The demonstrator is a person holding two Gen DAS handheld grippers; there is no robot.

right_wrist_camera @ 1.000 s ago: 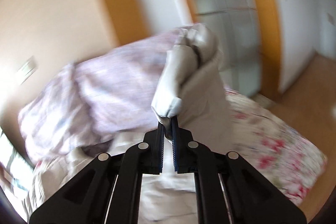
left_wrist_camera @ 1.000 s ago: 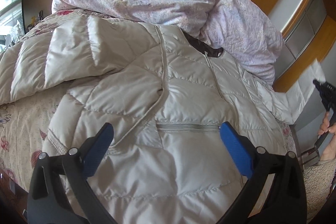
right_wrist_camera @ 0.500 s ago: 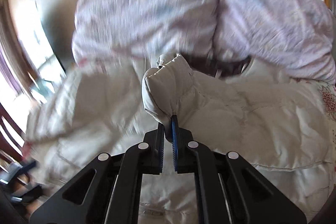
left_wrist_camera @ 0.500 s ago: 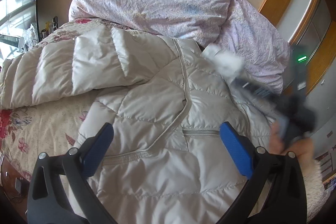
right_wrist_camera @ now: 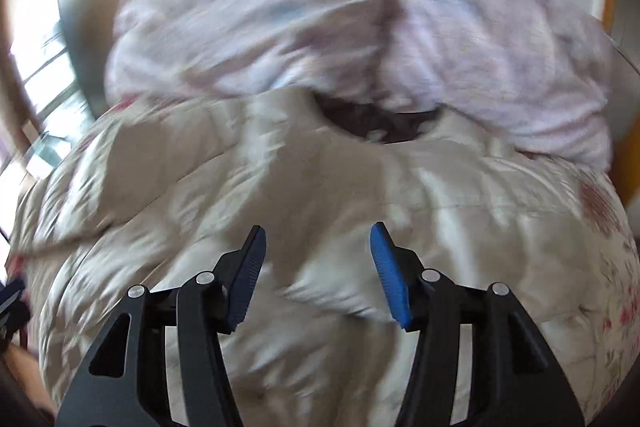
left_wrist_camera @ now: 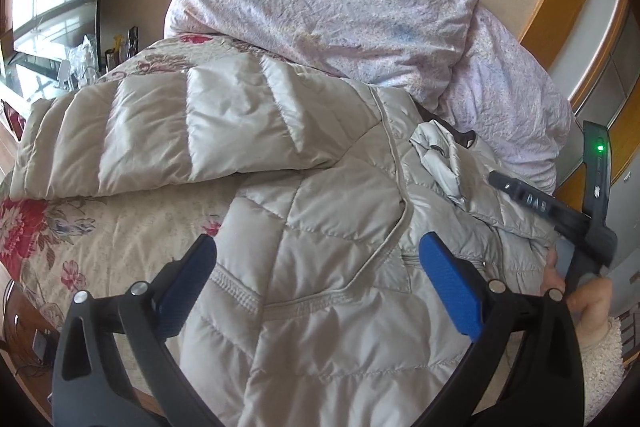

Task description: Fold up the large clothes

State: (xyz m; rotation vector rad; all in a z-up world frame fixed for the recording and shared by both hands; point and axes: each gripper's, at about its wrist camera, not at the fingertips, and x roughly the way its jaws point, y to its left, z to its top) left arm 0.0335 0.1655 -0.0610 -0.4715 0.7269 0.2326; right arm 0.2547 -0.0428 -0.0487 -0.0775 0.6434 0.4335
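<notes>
Jacket: I see a pale grey quilted puffer jacket (left_wrist_camera: 320,267) spread on the bed (left_wrist_camera: 80,227), collar toward the pillows.
Left sleeve: one sleeve (left_wrist_camera: 180,131) lies stretched out flat to the side, across the floral bedspread.
Folded sleeve: the other sleeve's cuff (left_wrist_camera: 440,163) rests bunched on the jacket's chest, just below the dark collar lining.
Left tool: my left tool (left_wrist_camera: 320,279) hangs over the jacket's lower front, its blue pads wide apart, holding nothing.
Right tool: my right tool (right_wrist_camera: 316,267) is above the jacket (right_wrist_camera: 320,207) with its pads spread apart and nothing between them; this view is motion-blurred.
Right tool from the left camera: I see its black body (left_wrist_camera: 560,211) at the jacket's far edge, a green light lit on it, gripped by a hand (left_wrist_camera: 580,299).
Pillows: two lilac-patterned pillows (left_wrist_camera: 328,7) are piled against the wall behind the collar.
</notes>
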